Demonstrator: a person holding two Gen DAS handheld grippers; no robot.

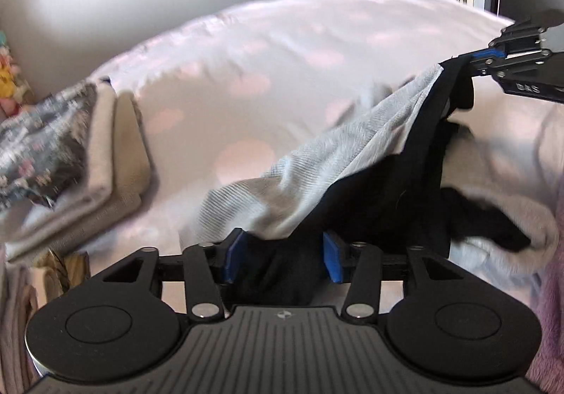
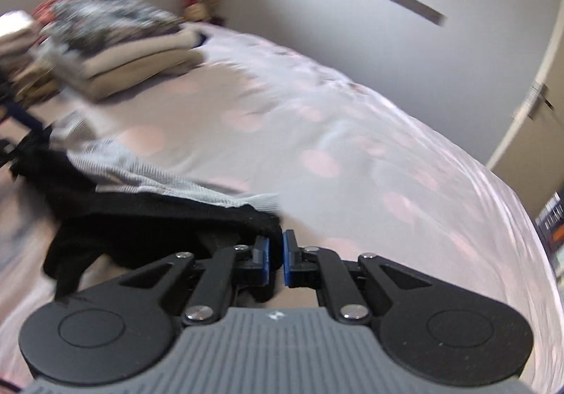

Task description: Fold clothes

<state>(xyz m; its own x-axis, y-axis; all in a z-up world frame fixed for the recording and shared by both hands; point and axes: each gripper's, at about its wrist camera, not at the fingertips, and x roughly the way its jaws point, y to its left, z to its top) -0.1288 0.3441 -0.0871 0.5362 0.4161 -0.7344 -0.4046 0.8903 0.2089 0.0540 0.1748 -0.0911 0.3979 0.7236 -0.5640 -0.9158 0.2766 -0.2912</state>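
That grey-and-black garment [image 1: 317,161] is light and floppy, strung above the bed's [image 1: 246,59] near edge between the left tongs [image 1: 282,256] (half open around bunched black cloth) and right tongs [image 2: 276,258] pinched nearly shut on its hem, so I'd grip corners.

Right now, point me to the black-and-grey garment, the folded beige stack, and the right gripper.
black-and-grey garment [image 1: 317,175]: left wrist view, on its grey ribbed panel.
folded beige stack [image 2: 141,66]: right wrist view, on the beige folded edge.
right gripper [image 2: 276,258]: right wrist view, midway between its blue fingertips.
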